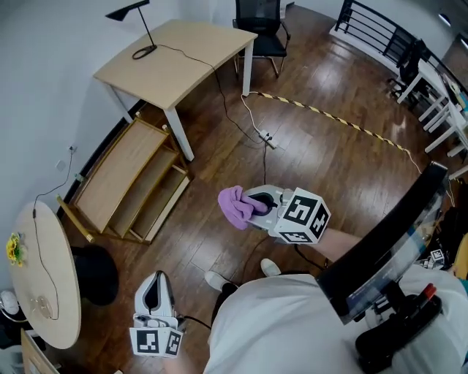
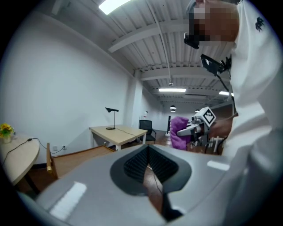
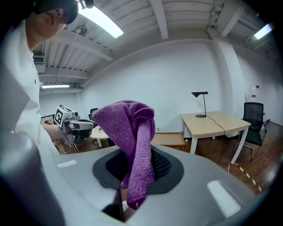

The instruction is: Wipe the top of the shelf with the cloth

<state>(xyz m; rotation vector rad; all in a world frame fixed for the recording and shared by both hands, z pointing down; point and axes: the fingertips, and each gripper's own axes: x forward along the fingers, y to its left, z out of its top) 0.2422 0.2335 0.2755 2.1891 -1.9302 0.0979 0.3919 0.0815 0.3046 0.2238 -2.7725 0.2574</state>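
Wood floor [image 1: 344, 168]; low wooden shelf [image 1: 121, 175] well apart. Right gripper [image 1: 260, 207] clamps purple cloth [image 1: 234, 206], bunch forward, likely for wiping shelf top. Left gripper [image 1: 153, 286] closed, empty, idle.

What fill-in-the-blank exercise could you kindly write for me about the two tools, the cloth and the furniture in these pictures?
1. The right tool is shut on a cloth whose colour is ____.
2. Between its closed jaws, the left tool holds ____.
3. The lamp on the desk is ____ in colour.
4. The cloth has ____ yet touched the wooden shelf.
Missing words: purple; nothing; black; not.
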